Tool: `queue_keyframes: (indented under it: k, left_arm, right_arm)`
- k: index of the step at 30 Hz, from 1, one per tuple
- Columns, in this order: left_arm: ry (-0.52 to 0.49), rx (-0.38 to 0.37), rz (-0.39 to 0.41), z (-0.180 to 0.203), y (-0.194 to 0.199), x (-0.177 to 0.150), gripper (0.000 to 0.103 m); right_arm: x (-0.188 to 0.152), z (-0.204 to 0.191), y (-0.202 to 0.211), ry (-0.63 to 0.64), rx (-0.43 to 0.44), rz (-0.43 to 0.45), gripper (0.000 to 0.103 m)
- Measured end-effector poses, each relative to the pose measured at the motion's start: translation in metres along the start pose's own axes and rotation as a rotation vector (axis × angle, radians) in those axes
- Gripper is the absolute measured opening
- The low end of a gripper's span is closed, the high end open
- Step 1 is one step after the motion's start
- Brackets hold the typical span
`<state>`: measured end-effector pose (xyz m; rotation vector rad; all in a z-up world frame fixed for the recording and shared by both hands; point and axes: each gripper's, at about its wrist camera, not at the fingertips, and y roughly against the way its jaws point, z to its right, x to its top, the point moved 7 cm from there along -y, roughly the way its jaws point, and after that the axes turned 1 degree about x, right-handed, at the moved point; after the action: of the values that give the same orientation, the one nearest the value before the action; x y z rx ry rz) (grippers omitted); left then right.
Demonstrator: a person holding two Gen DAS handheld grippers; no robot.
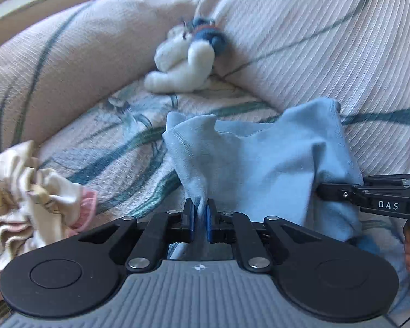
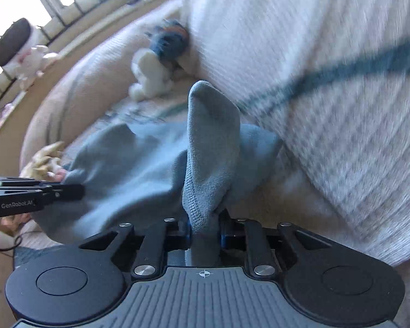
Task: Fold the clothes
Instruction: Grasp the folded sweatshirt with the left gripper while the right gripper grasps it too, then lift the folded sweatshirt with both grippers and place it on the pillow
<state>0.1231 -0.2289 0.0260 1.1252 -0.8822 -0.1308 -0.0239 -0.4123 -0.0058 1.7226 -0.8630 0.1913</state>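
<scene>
Gripping the blue garment (image 1: 262, 169) at two points, both grippers are closed on cloth: a thin fold is pinched between the pads of the left gripper (image 1: 201, 220), and a thicker, ribbed edge is bunched between the pads of the right gripper (image 2: 204, 229). The garment is draped on the sofa seat (image 1: 117, 147), its far side resting against the back cushion (image 1: 328, 49). For the step to be done well, the two pinched points should be kept level and drawn apart until the cloth between them is taut, so that wrinkles are shaken out before the fold is laid; the thicker bunch on the right may slip if it is tugged hard, so an even, gentle pull is advised. Room should be kept from the cream clothes (image 1: 22, 196) heaped just beside the garment, lest they be swept along. One blue garment is counted, one crumpled cream heap whose pieces cannot be told apart, one plush toy (image 1: 183, 60) in the sofa corner, and two grippers.
</scene>
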Motion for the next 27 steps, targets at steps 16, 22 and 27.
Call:
queue_keyframes:
  k: [16,22,27]
  left_arm:
    - [0.162,0.31,0.132,-0.125,0.156,-0.031,0.007]
    - [0.308,0.368,0.141,-0.192,0.167,-0.067,0.007]
    - [0.387,0.342,0.124,-0.226,0.145,-0.085,0.008]
  right_arm:
    - [0.065,-0.192,-0.016,0.295,0.303,0.057,0.019]
    - [0.066,-0.273,-0.064,0.414,0.335,0.003,0.019]
    - [0.065,-0.304,-0.101,0.453,0.297,-0.033,0.019]
